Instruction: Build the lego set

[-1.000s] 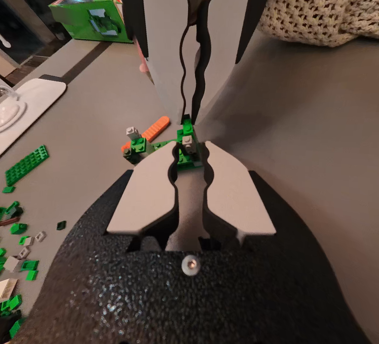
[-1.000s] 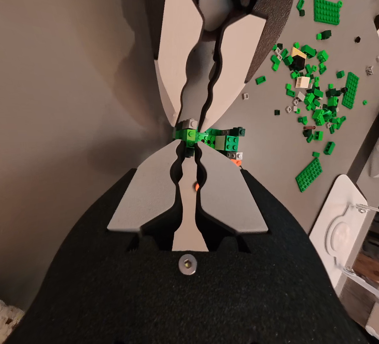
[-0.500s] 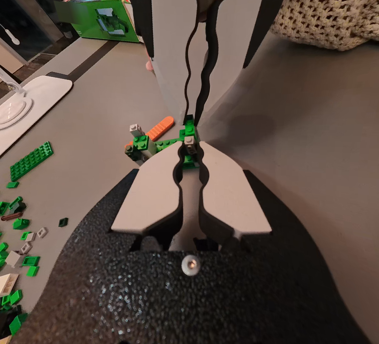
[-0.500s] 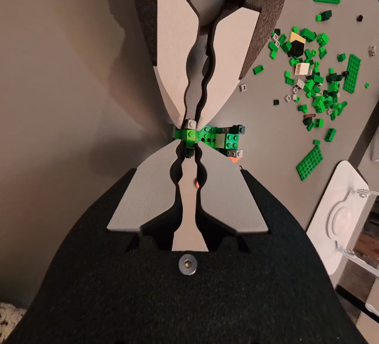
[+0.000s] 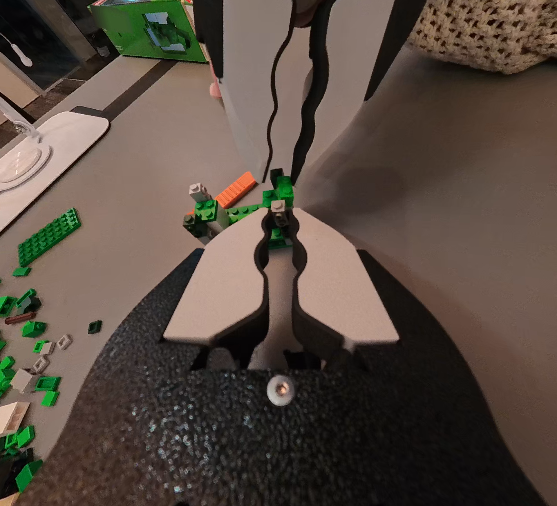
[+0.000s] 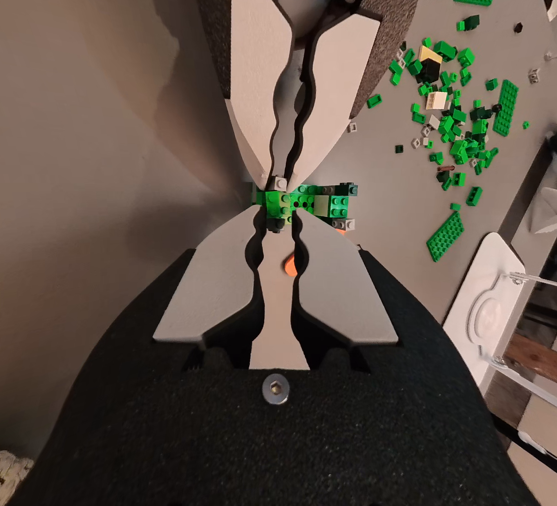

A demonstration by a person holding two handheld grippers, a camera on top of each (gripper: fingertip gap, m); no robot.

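The left tool [image 5: 278, 217] has two pale grey, flat fingers [image 5: 223, 280] with wavy black-lined inner edges, set in a grainy, speckled black housing with one silver hex screw [image 5: 281, 395]. The right tool [image 6: 278, 214] looks alike: grey fingers [image 6: 211, 286], matte black body, silver screw [image 6: 275, 391].
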